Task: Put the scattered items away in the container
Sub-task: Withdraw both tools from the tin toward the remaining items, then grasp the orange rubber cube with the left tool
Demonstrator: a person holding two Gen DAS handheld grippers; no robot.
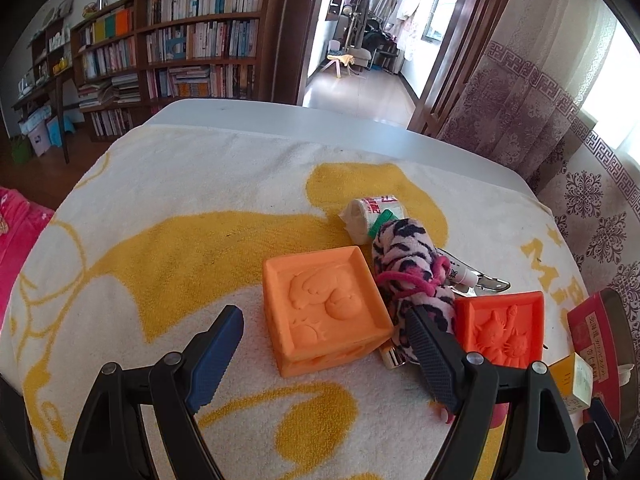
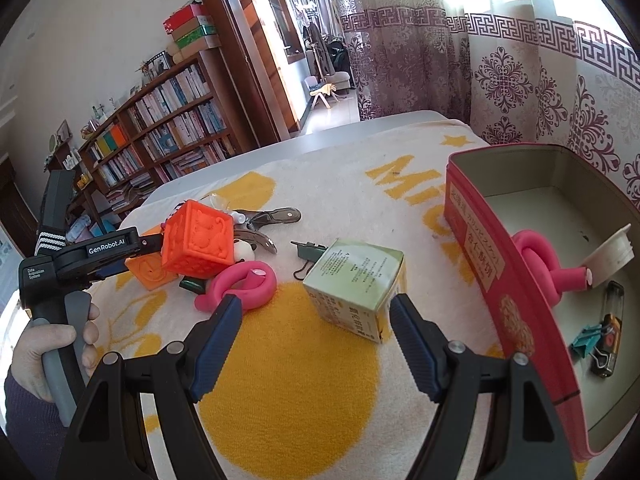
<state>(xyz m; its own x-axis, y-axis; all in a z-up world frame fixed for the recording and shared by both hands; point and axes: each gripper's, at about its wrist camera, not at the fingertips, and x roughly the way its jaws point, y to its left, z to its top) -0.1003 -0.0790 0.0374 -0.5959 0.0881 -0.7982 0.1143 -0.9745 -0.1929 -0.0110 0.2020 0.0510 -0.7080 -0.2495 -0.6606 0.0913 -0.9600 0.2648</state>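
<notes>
My left gripper (image 1: 324, 322) is open, its jaws on either side of a light orange embossed cube (image 1: 326, 308) on the towel. A red-orange cube (image 1: 500, 330) stands right of it; it also shows in the right wrist view (image 2: 198, 244). A pink leopard-print fabric piece (image 1: 408, 268) and a tape roll (image 1: 374, 216) lie behind. My right gripper (image 2: 314, 316) is open, just short of a small green carton (image 2: 356, 280). The red tin (image 2: 476, 232) at right holds a pink foam loop (image 2: 536, 256), a binder clip (image 2: 586, 340) and a lighter (image 2: 612, 320).
A pink foam ring (image 2: 240, 284), metal pliers (image 2: 272, 216) and a dark binder clip (image 2: 308, 250) lie on the yellow-and-white towel (image 2: 300, 380). The left hand-held gripper (image 2: 100, 252) shows at the left. Bookshelves stand behind the table; a curtain hangs at right.
</notes>
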